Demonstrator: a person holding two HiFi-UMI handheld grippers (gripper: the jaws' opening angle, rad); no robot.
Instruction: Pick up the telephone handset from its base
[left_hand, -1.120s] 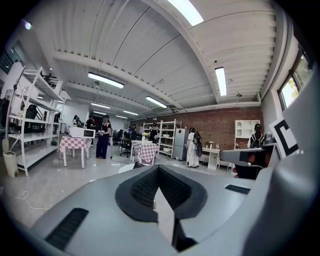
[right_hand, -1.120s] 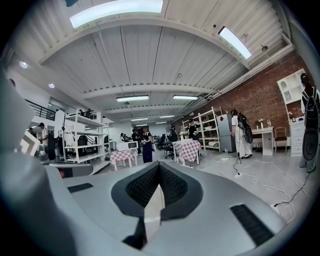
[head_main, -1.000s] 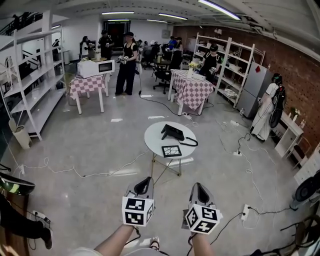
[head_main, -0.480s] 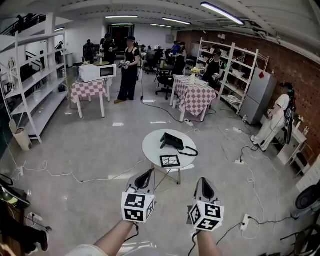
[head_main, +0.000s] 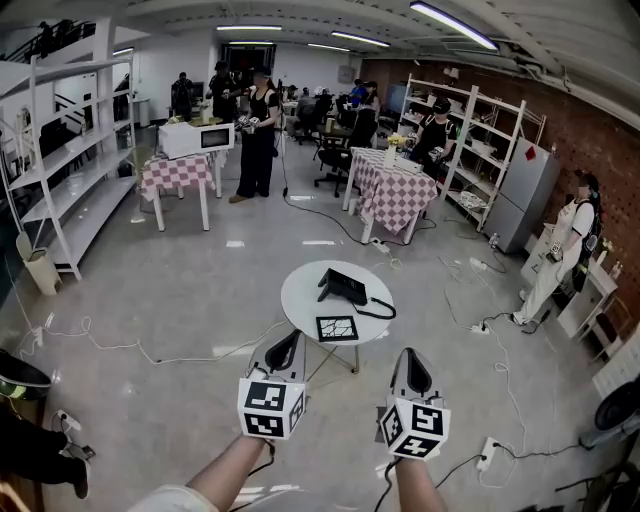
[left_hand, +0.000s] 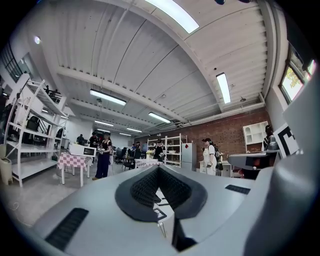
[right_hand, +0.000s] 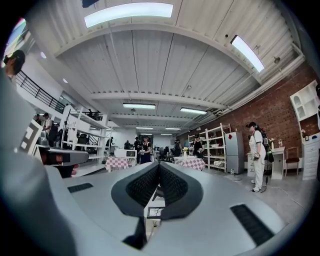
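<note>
— Black telephone (head_main: 343, 286), that's the target. It sits on the far half of the round white table (head_main: 300, 300), with the handset apparently down on its base, though from this far off I can't separate the two.
— Cord?
— A dark cord (head_main: 378, 309) loops off its right side across the tabletop. Nearer us on the same table lies a flat card (head_main: 337, 328) with a black-and-white pattern.
— And the grippers?
— Both are well short of the table, held out level over the floor. The left gripper (head_main: 290, 342) has its jaws pressed together with nothing between them. The right gripper (head_main: 411, 358) is the same, closed and empty.
— So which step is this?
— The approach, I'd judge. Nothing has been touched. The next move calls for closing the gap to the table, parting one pair of jaws and lining them across the handset's narrow middle before squeezing. The cord may drag as it lifts.
— Anything readable?
— No brand or lettering shows on the phone. Each gripper's cube carries square black-and-white markers, which are patterns rather than words. A red diamond sticker (head_main: 527, 153) on the grey fridge (head_main: 518, 195) is too small to read.
</note>
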